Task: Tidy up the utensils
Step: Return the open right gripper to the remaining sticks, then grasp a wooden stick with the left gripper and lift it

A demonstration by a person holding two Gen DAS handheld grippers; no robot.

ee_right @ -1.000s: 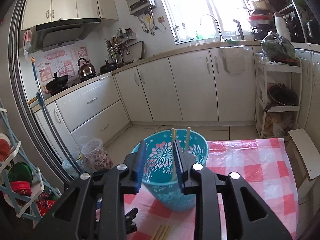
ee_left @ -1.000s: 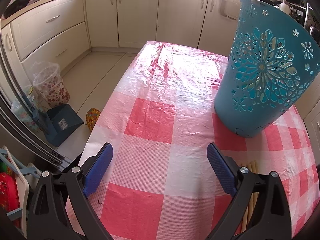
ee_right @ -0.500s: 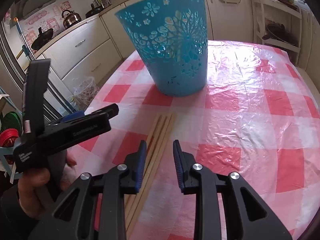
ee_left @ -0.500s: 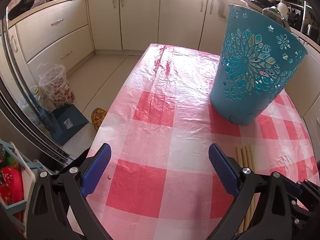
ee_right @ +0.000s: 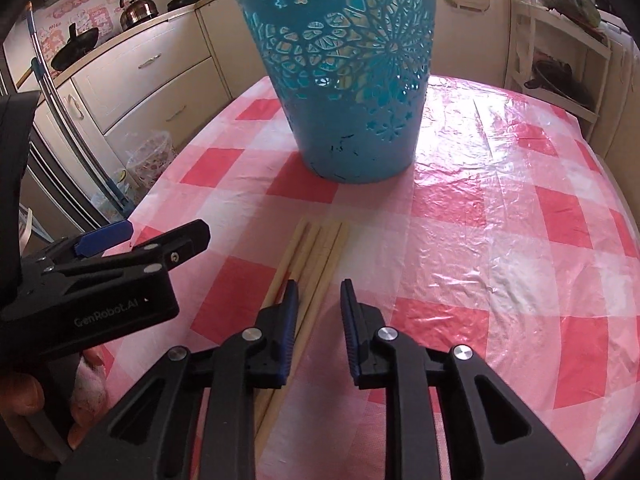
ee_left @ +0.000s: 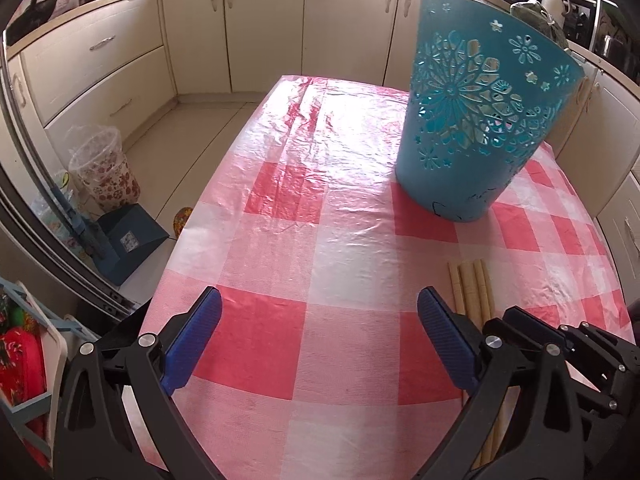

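Dropping from its high look over the blue basket (ee_right: 344,76) a second ago, the right gripper (ee_right: 319,312) now hangs low over the table (ee_right: 500,240), its jaws a narrow gap apart and gripping nothing. Four pale wooden chopsticks (ee_right: 316,248) lie side by side on the checked cloth, just in front of the basket and well short of touching it; the gripper's left finger overlaps the bundle's near stretch, the right finger stands just beside it. To the basket's front left, the left gripper (ee_left: 320,336) hovers with jaws spread wide and empty. These sticks look light, stiff and smooth, likely to roll or fan apart on the glossy plastic cloth. A firm pinch across the bundle near its middle, all sticks between the pads, seems the surest hold; a grip near one end would probably let them pivot and splay.
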